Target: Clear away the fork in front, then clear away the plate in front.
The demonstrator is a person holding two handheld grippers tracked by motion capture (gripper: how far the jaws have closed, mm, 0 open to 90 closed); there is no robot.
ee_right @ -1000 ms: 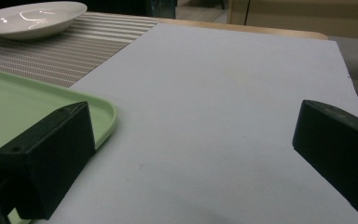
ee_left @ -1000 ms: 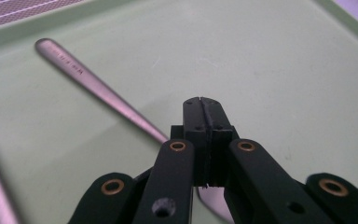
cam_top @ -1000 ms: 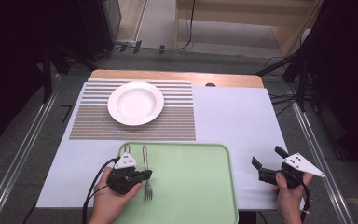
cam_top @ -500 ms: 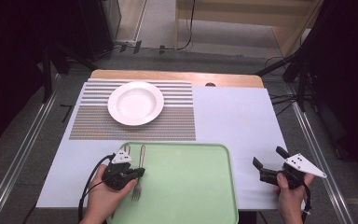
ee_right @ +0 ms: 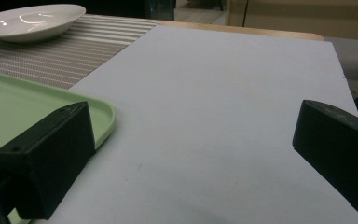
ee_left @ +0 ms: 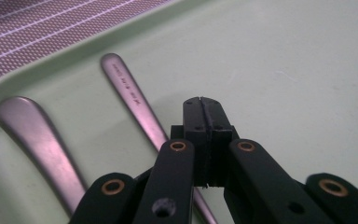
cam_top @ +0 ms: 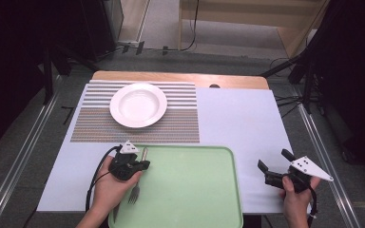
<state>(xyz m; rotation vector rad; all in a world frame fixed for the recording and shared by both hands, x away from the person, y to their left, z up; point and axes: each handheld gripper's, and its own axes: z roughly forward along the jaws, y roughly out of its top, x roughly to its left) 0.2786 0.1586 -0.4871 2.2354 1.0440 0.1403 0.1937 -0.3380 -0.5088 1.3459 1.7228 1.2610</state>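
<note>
From above, we see the left gripper (cam_top: 141,165) at the green tray's (cam_top: 195,190) left edge over a fork (cam_top: 134,192). Its view shows jaws clenched, empty, beside 2 handles (ee_left: 130,100). The right gripper (ee_right: 193,168) gapes over bare white mat (ee_right: 223,93) off the tray's right rim.

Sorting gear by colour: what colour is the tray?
Pale green tray, clearest in the high view.

Plate (cam_top: 138,105) sits on the placemat (cam_top: 100,124) at the far left of my table. Tray (cam_top: 195,190) lies just nearer me, at centre. In its left end: fork (cam_top: 134,190) and, beside it, what may be a spoon (ee_left: 42,144). My left gripper (ee_left: 203,109) is over the fork; my right gripper (cam_top: 272,165) right of the tray.
</note>
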